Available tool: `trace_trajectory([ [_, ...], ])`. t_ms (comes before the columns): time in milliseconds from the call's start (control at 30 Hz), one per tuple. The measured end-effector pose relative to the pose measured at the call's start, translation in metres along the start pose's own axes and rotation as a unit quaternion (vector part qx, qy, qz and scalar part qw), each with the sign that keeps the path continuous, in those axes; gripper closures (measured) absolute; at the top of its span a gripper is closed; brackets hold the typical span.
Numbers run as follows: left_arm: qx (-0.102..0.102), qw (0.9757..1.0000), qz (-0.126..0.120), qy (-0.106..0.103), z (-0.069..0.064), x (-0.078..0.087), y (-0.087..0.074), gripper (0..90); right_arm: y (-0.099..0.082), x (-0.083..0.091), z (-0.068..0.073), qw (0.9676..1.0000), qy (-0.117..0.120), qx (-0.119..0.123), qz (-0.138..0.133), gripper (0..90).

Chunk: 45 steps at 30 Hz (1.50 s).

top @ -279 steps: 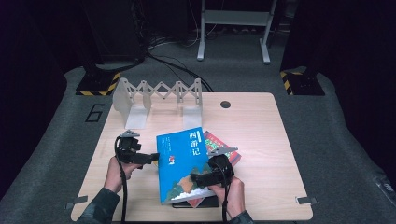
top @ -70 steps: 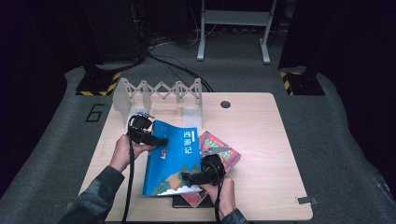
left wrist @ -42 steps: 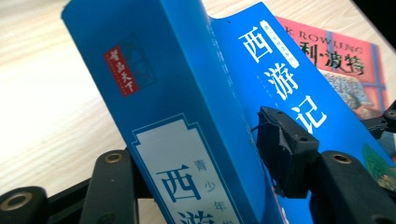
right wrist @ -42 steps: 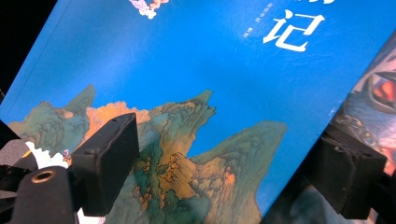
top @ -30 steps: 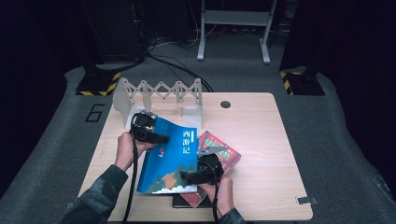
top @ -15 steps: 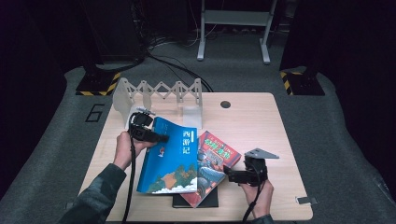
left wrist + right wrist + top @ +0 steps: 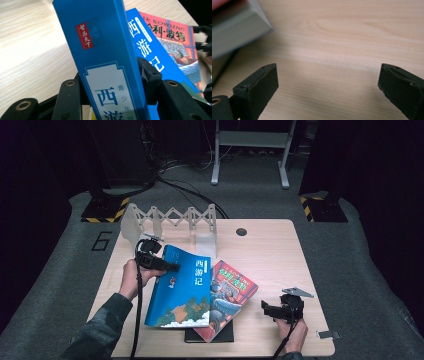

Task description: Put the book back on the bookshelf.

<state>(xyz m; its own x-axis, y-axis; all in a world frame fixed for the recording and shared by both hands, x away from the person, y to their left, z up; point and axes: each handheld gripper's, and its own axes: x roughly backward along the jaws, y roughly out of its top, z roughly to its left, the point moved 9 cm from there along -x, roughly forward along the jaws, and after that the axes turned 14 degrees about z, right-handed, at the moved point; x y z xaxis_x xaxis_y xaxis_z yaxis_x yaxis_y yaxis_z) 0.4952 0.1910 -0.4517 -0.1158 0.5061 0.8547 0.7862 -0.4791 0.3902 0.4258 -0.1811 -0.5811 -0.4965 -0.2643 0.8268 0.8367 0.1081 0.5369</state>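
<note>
The thick blue paperback book, stiff, weighty and glossy-slick, lies tilted beside the white accordion rack; the left gripper clamps its spine edge, the best hold; the right gripper gapes empty, farther from that rack.

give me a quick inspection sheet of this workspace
surface: wooden table, round hole near the far edge
job's things: blue book gripped at its spine, lying over the red book and a dark book
clutter: white folding rack at the far left of the table
grippers: left gripper shut on blue book, jaws just closing; right gripper open, nothing between its jaws, off to the right of the books
cables: one trails from each gripper; more on the floor behind
surroundings: grey floor mat, metal stand legs, hazard-striped bases
</note>
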Motion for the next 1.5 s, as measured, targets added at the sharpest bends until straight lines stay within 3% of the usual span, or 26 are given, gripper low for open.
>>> trace_trajectory([
  [100, 0.0, 1.0, -0.002, -0.003, -0.001, 0.002, 0.001, 56.1, -0.003, -0.005, -0.004, 0.9997, -0.021, 0.01, -0.001, 3.6],
  [267, -0.004, 0.9999, 0.0, -0.01, -0.002, 0.009, 0.002, 57.4, -0.001, -0.006, -0.006, 0.9995, -0.027, 0.015, -0.005, 3.9],
  [433, -0.007, 0.9996, -0.01, -0.024, -0.005, 0.022, 0.005, 59.4, 0.001, -0.006, -0.006, 0.9997, -0.016, 0.012, -0.012, 4.9],
  [667, -0.027, 0.9995, -0.009, -0.012, -0.009, 0.041, 0.007, 61.1, 0.001, -0.006, -0.006, 0.9997, -0.012, 0.011, -0.016, 5.7],
  [800, -0.044, 0.9989, -0.009, 0.011, -0.012, 0.055, 0.01, 61.4, 0.001, -0.006, -0.006, 0.9997, -0.01, 0.012, -0.017, 5.8],
  [1000, -0.077, 0.9954, -0.023, 0.053, -0.016, 0.086, 0.016, 61.6, 0.001, -0.006, -0.005, 0.9997, -0.012, 0.012, -0.016, 6.1],
  [1233, -0.086, 0.9907, -0.048, 0.094, -0.014, 0.123, 0.026, 61.8, 0.001, -0.006, -0.006, 0.9997, -0.014, 0.012, -0.017, 6.4],
  [1367, -0.082, 0.9834, -0.064, 0.149, -0.002, 0.133, 0.03, 61.9, 0.001, -0.006, -0.005, 0.9997, -0.015, 0.012, -0.017, 6.4],
  [1500, -0.057, 0.9834, -0.081, 0.152, 0.015, 0.146, 0.032, 61.9, 0.001, -0.006, -0.006, 0.9997, -0.015, 0.012, -0.018, 6.5],
])
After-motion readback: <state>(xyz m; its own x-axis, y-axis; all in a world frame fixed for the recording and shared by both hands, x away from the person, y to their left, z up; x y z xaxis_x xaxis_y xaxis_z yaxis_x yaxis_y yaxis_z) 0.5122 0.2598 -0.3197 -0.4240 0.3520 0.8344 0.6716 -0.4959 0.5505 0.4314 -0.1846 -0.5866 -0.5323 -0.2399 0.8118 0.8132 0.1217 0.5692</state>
